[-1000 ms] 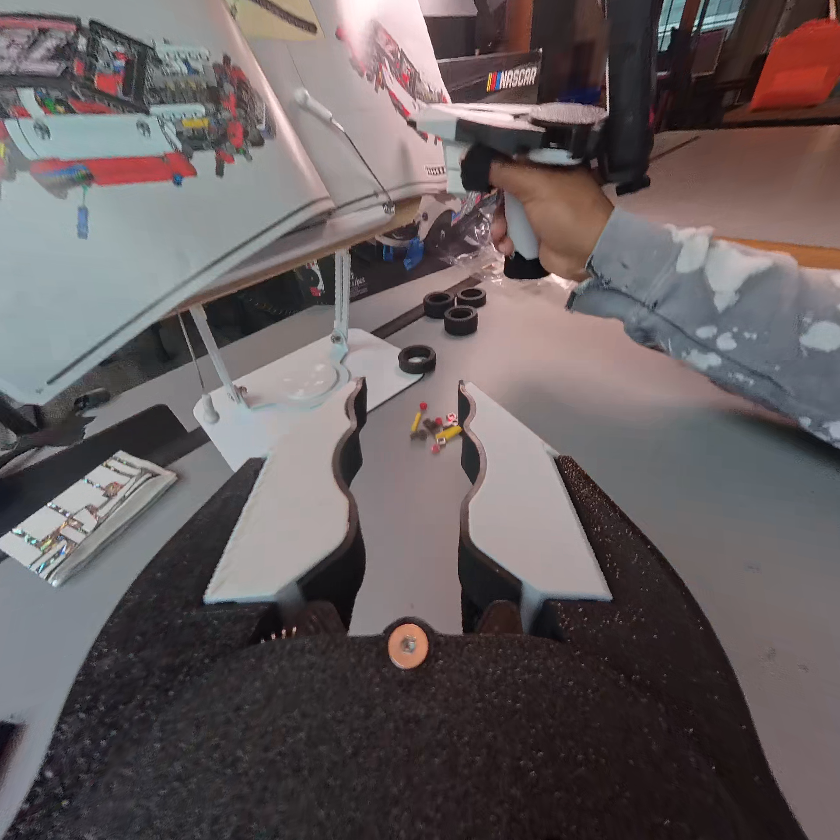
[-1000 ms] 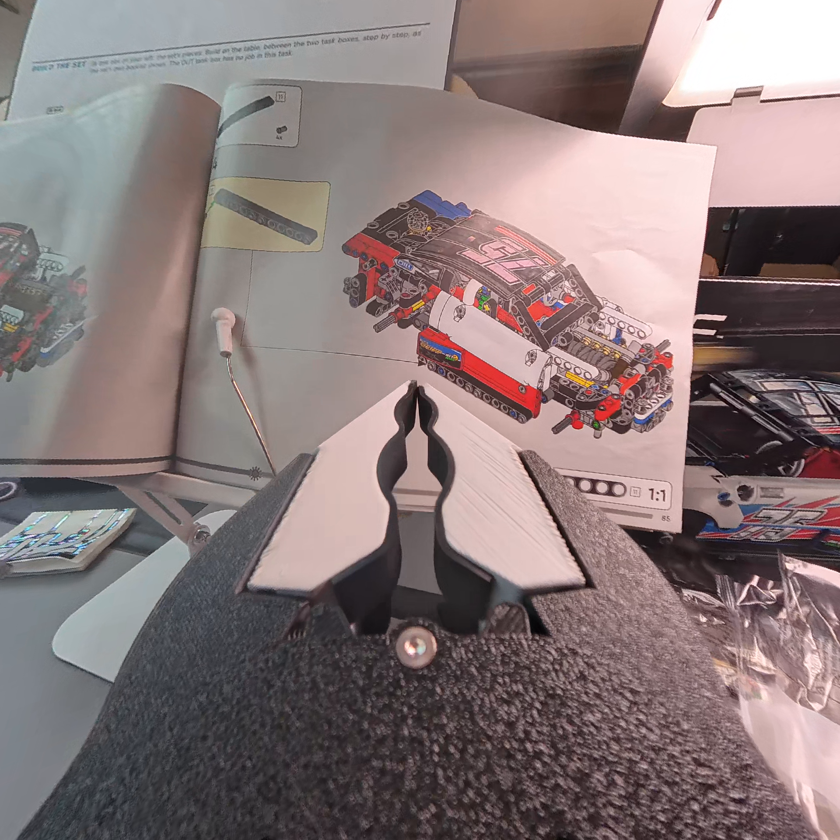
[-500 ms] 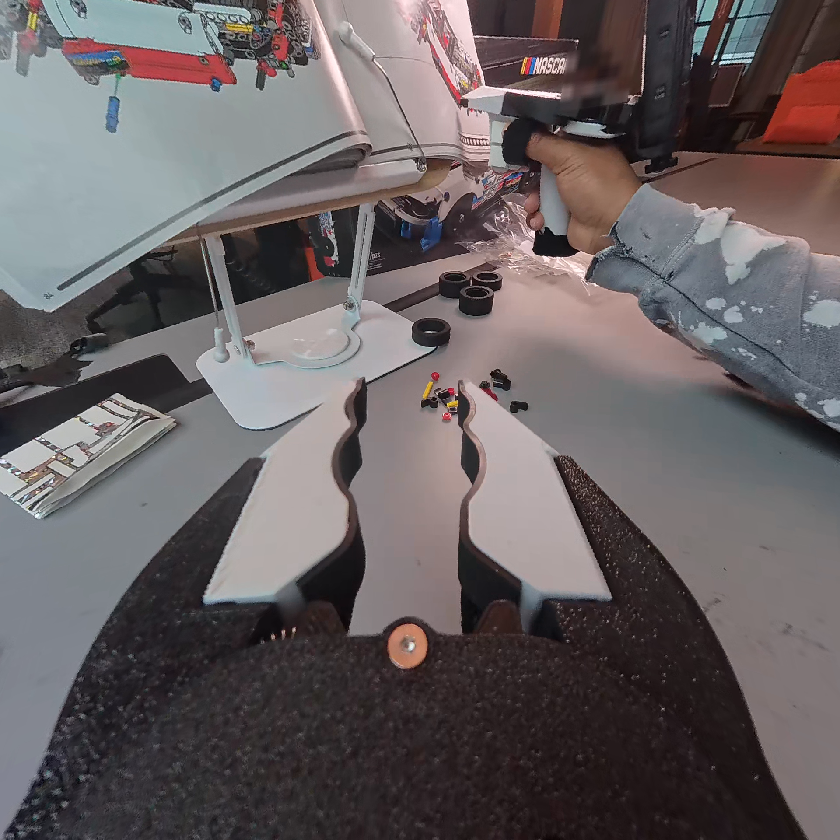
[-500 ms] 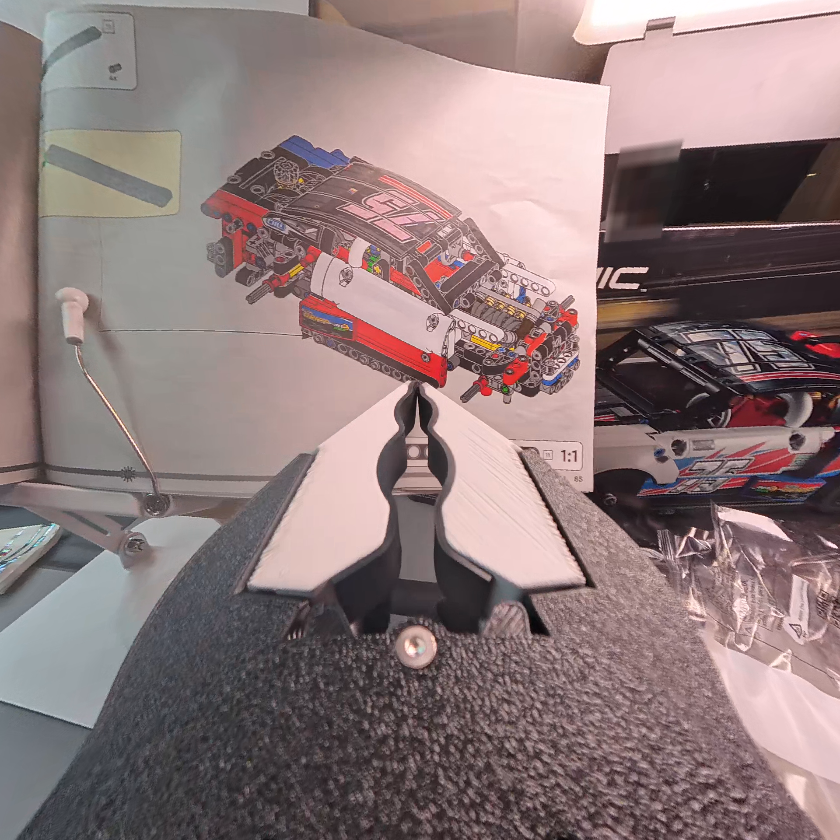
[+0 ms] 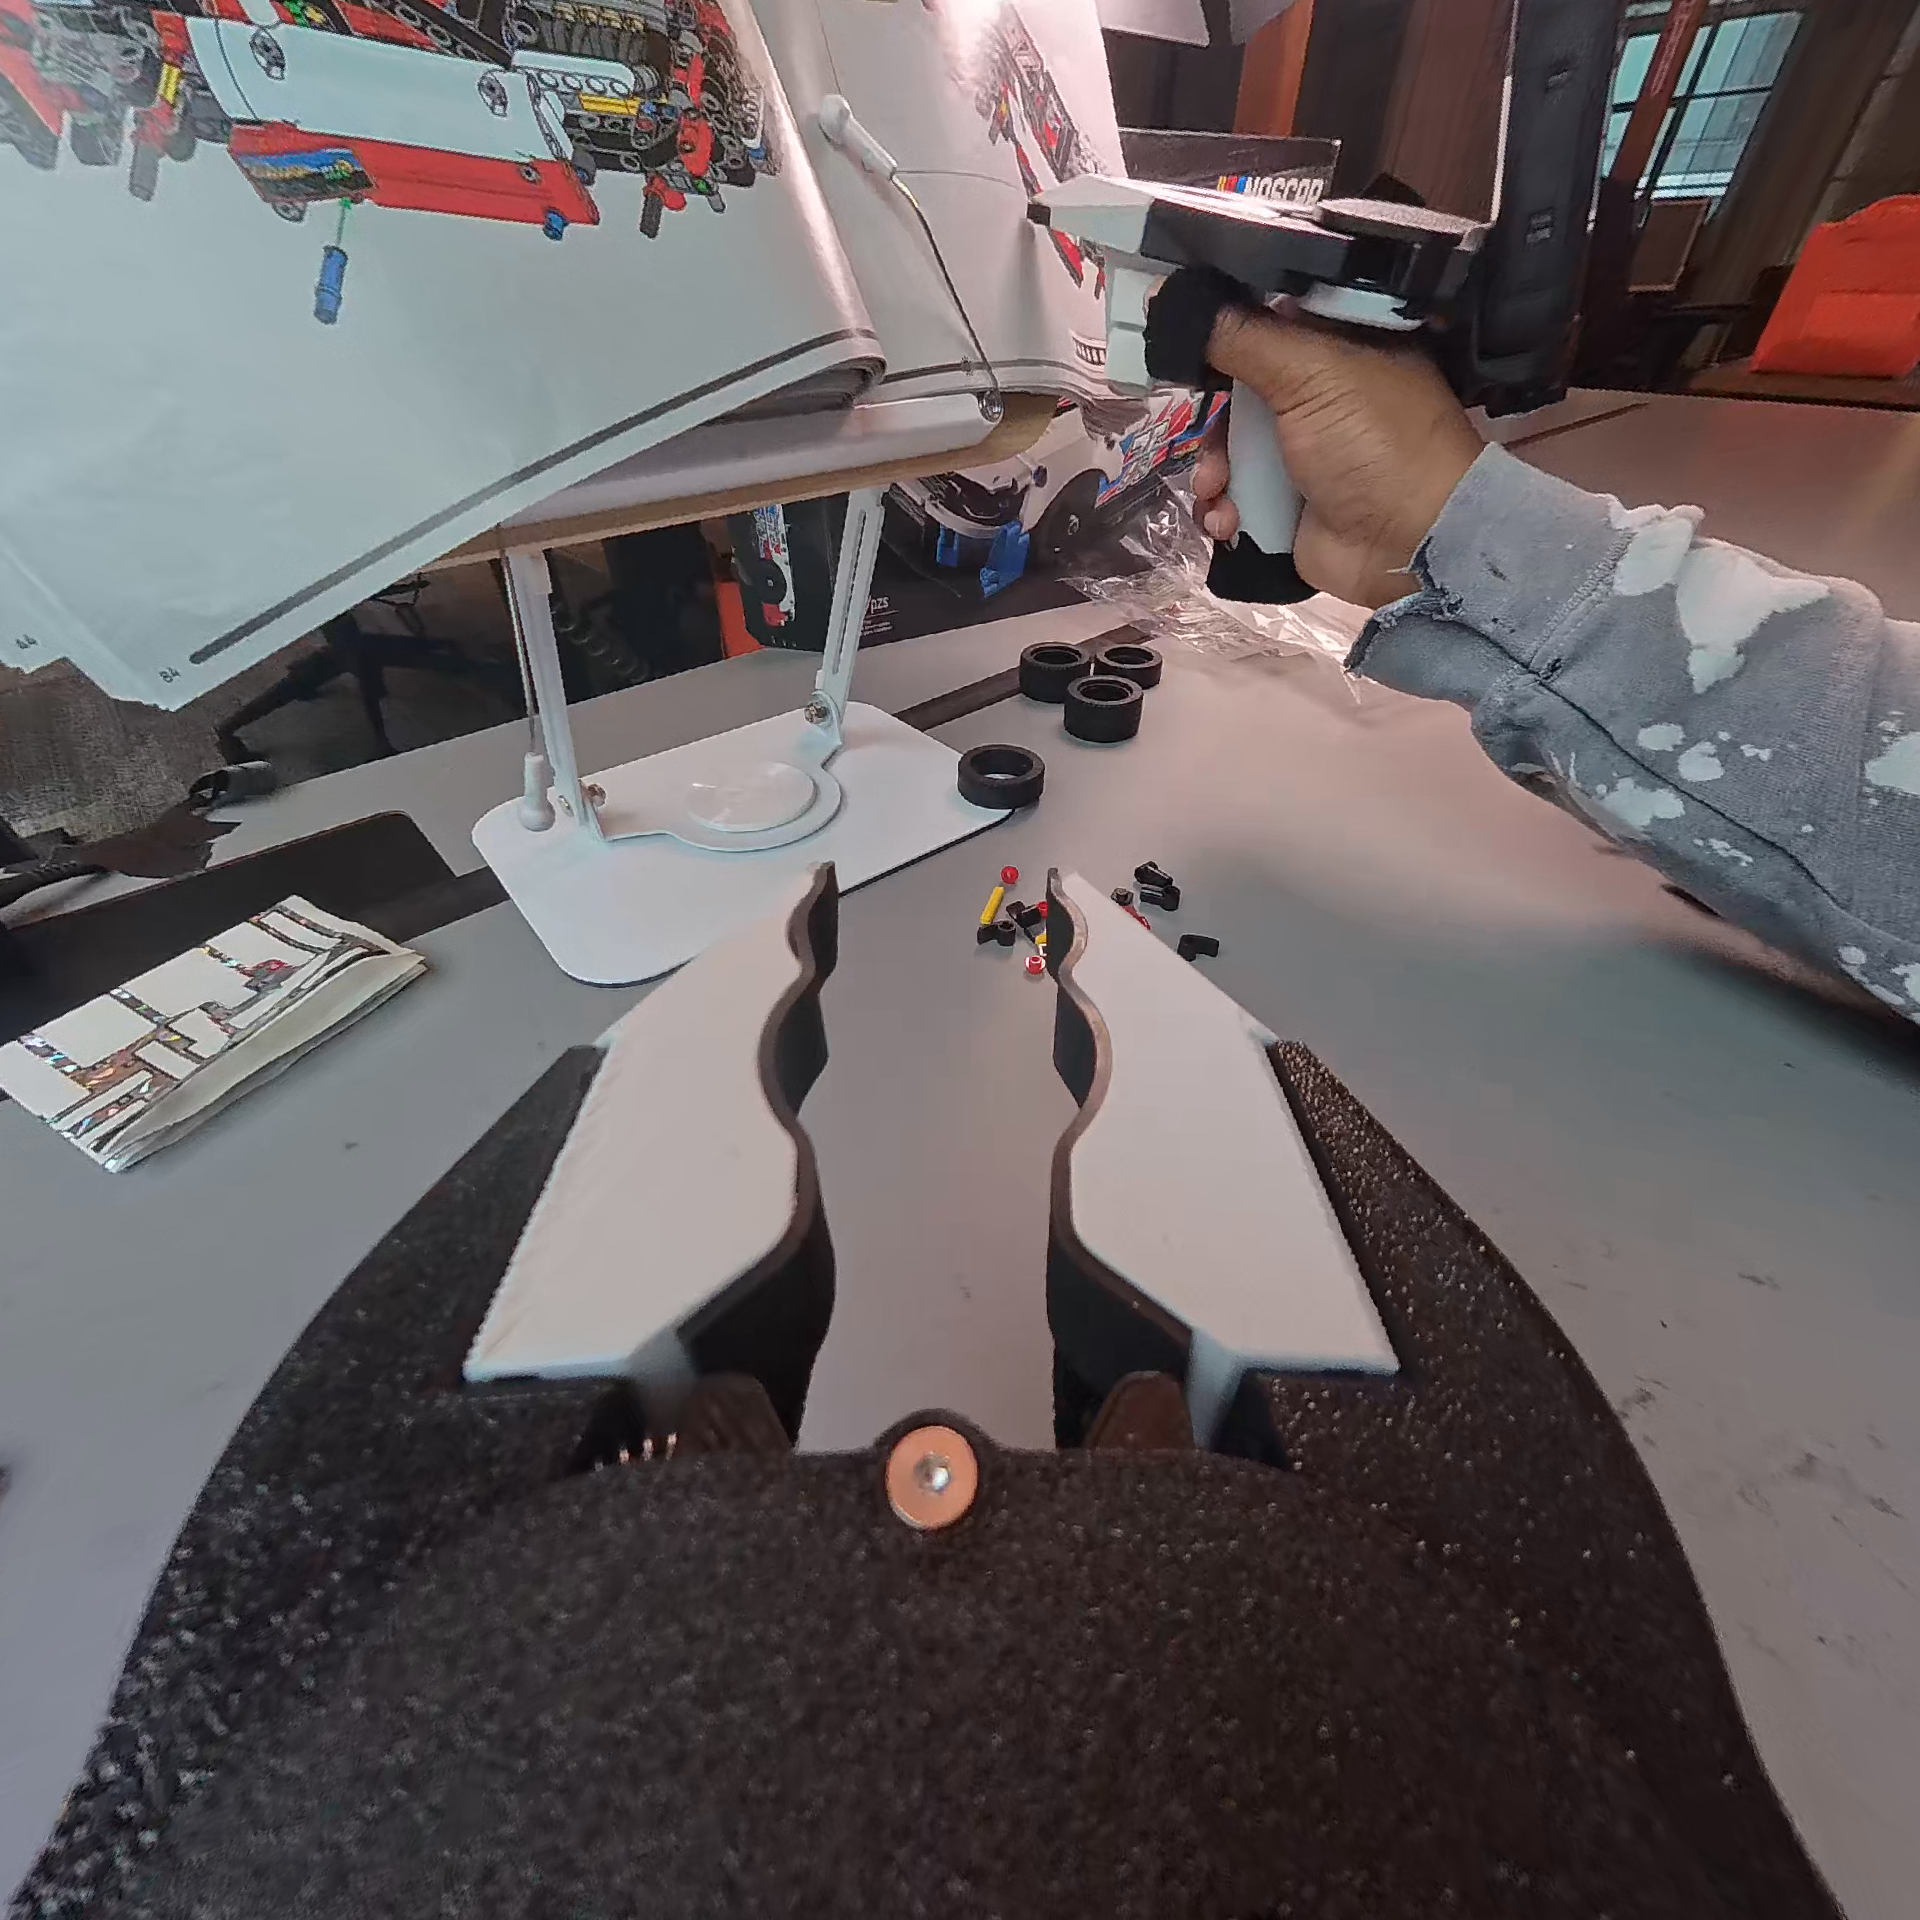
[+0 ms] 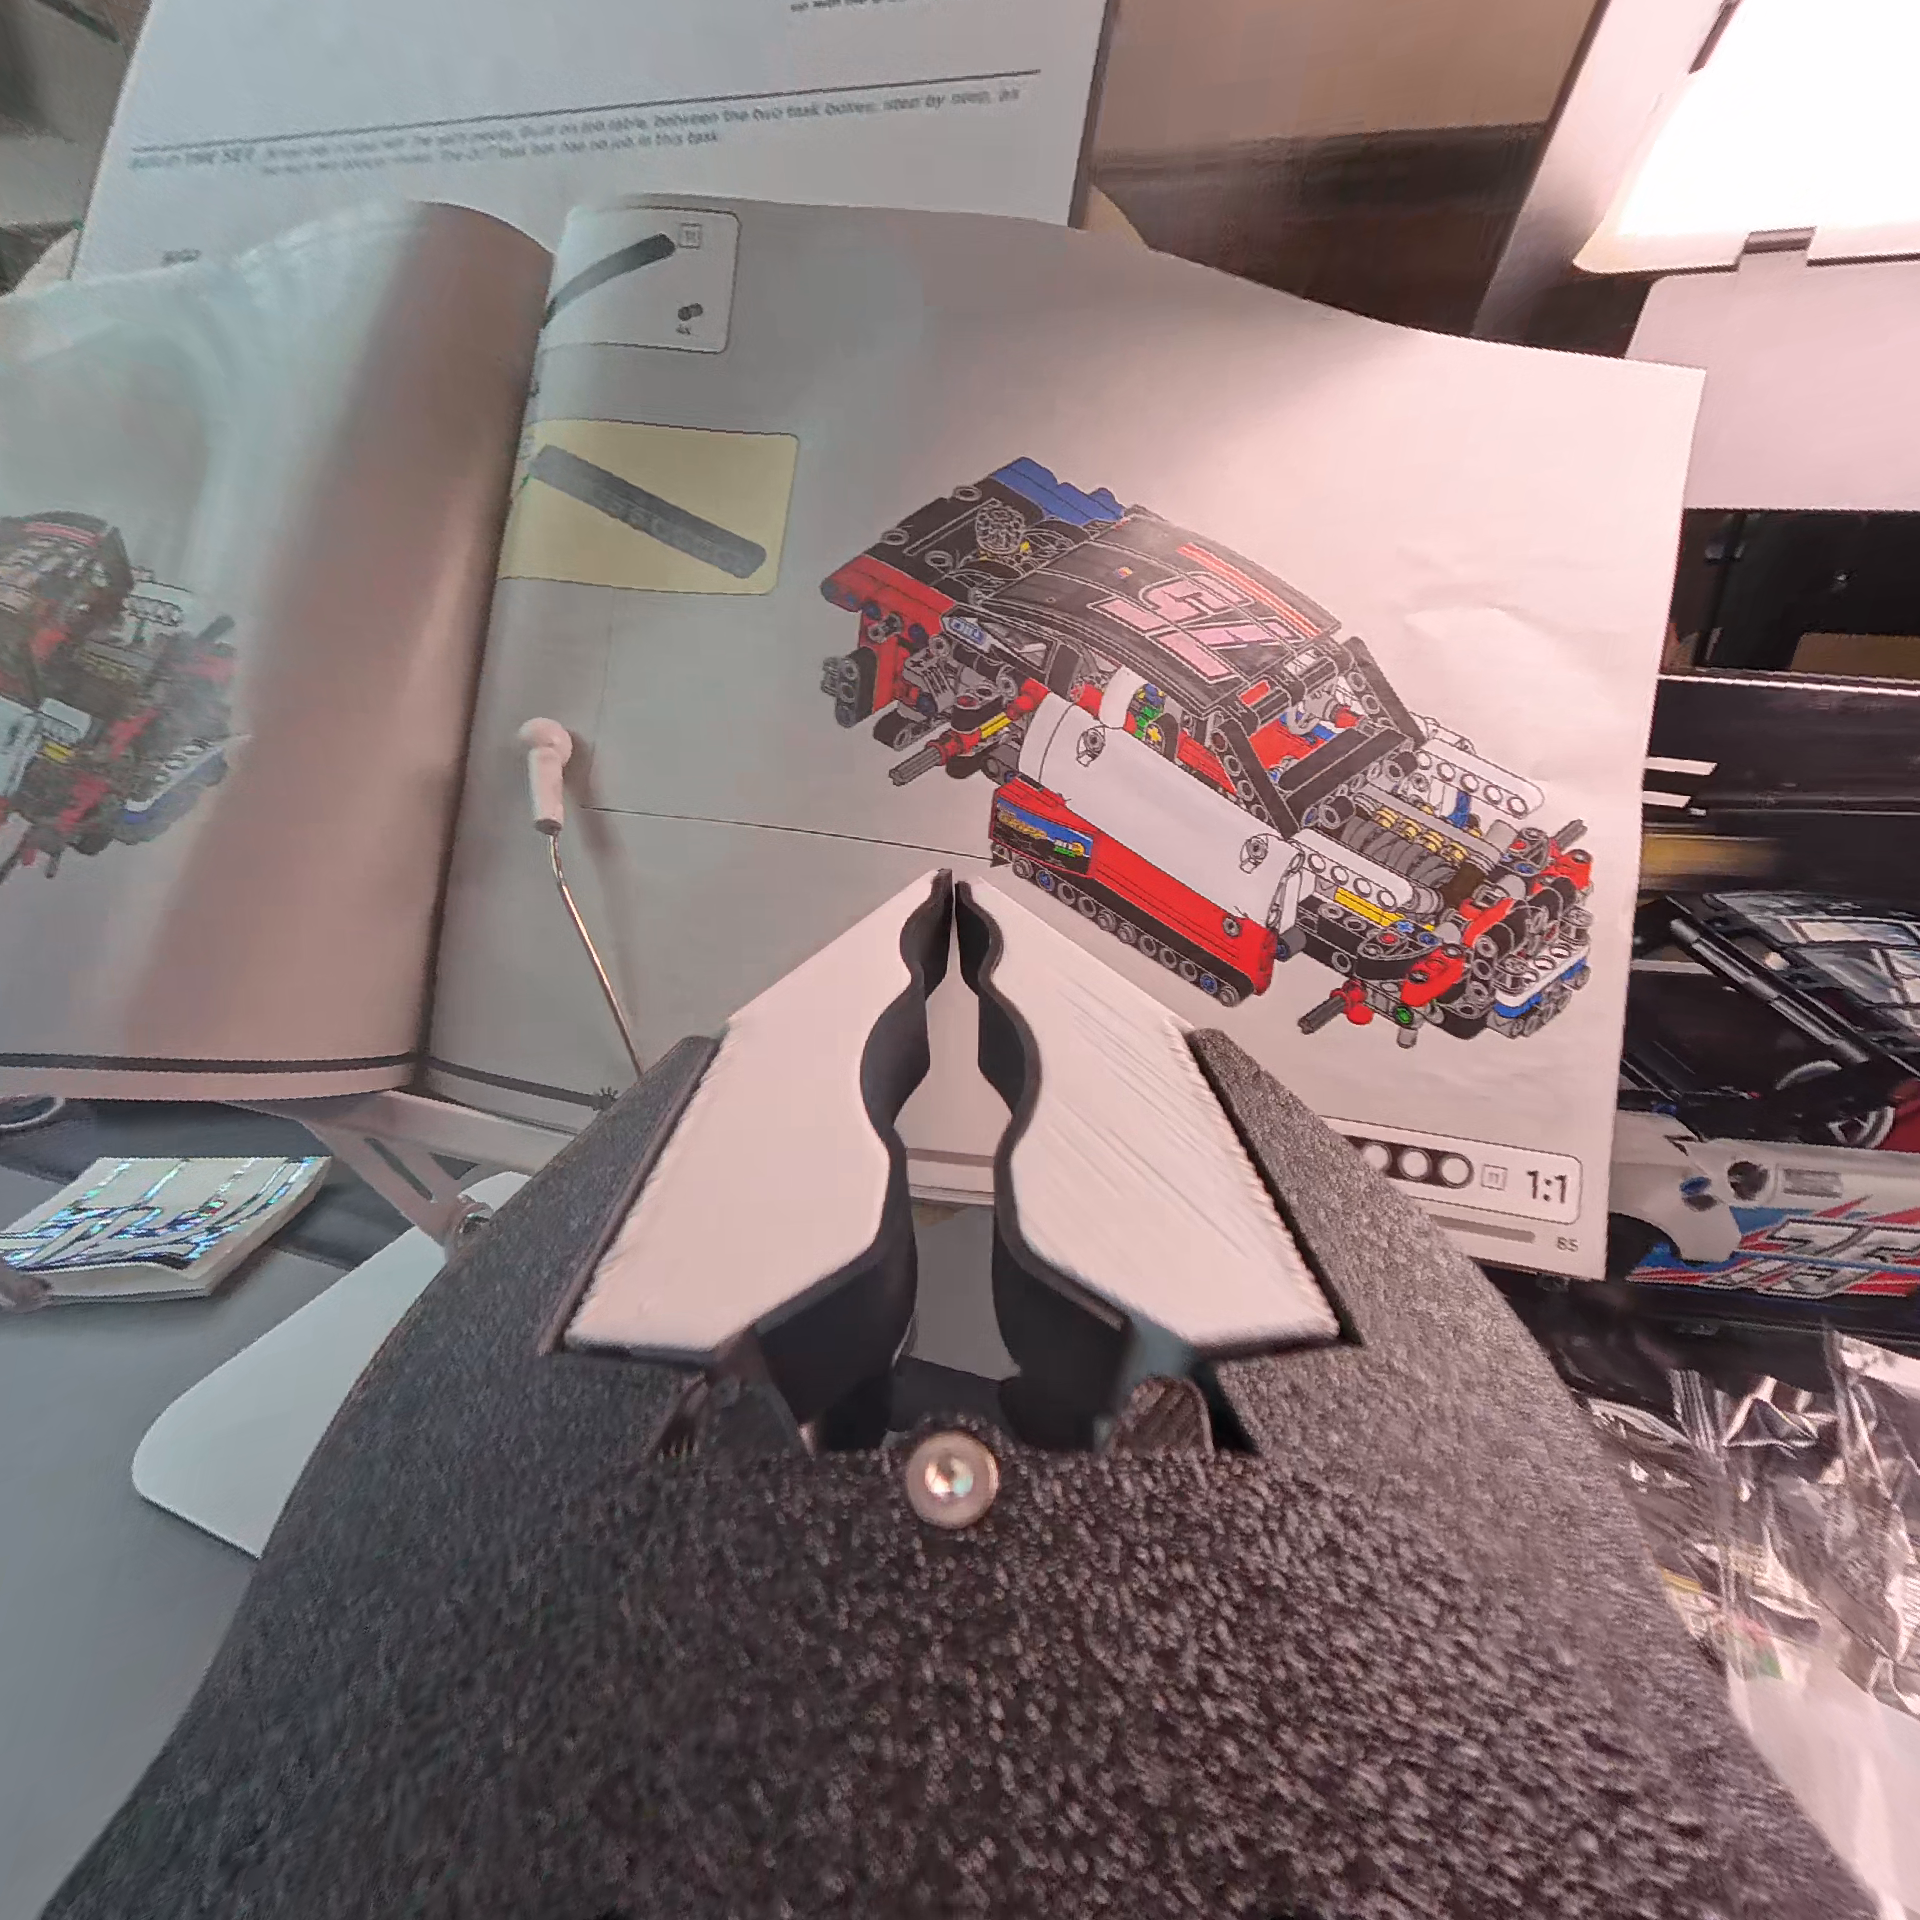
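My left gripper [image 5: 940, 904] is open and empty, low over the grey table [image 5: 1403, 1091]. Just past its fingertips lies a small scatter of red, yellow and black toy pins [image 5: 1023, 920]. My right gripper [image 6: 953, 888] is shut and empty, raised in front of an open instruction booklet [image 6: 1039, 727] on a white stand; it points at the lower part of the page with a toy car drawing. The right gripper also shows in the left wrist view [image 5: 1049, 208], held in a hand with a grey sleeve, close to the booklet's right page [image 5: 416, 260].
The white stand's base [image 5: 665, 883] sits left of the pins. Several black toy tyres [image 5: 1091, 686] lie behind them. A folded sticker sheet [image 5: 208, 1029] lies at the left. Clear plastic bags [image 6: 1787, 1558] and a toy car box [image 6: 1787, 1039] are at the right.
The left gripper's view has tilted up and drawn back slightly from the pins. The right gripper swung right along the page, then back left; it stays shut.
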The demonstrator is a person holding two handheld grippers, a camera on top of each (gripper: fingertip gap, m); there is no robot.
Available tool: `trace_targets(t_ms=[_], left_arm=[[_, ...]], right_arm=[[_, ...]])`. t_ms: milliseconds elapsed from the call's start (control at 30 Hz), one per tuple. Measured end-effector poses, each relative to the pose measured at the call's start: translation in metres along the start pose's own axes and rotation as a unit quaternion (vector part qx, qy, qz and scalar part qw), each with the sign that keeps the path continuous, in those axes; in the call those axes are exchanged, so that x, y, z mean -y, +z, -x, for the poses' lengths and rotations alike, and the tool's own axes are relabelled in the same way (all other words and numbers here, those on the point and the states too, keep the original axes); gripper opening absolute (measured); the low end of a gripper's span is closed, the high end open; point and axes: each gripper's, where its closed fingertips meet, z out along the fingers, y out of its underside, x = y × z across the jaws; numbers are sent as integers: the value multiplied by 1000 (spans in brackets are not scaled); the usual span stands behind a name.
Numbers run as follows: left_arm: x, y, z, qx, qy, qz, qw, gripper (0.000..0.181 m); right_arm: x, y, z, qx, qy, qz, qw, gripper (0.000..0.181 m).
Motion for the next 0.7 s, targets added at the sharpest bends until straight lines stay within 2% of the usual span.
trace_targets(t_ms=[133, 267, 433, 567, 700], left_arm=[[0, 0, 1, 3, -2, -1, 1000, 38], [-1, 1, 2, 5, 0, 1, 1000, 38], [1, -2, 2, 2, -2, -3, 1000, 38], [5, -4, 1, -1, -1, -11, 1000, 38], [12, -8, -5, -11, -1, -22, 1000, 38]], right_arm=[[17, 2, 23, 24, 4, -19, 1000, 0], [46, 17, 47, 43, -18, -41, 998, 0], [64, 26, 59, 59, -27, -35, 997, 3], [47, -7, 67, 103, -48, 28, 993, 22], [21, -82, 51, 156, -82, 115, 977, 32]])
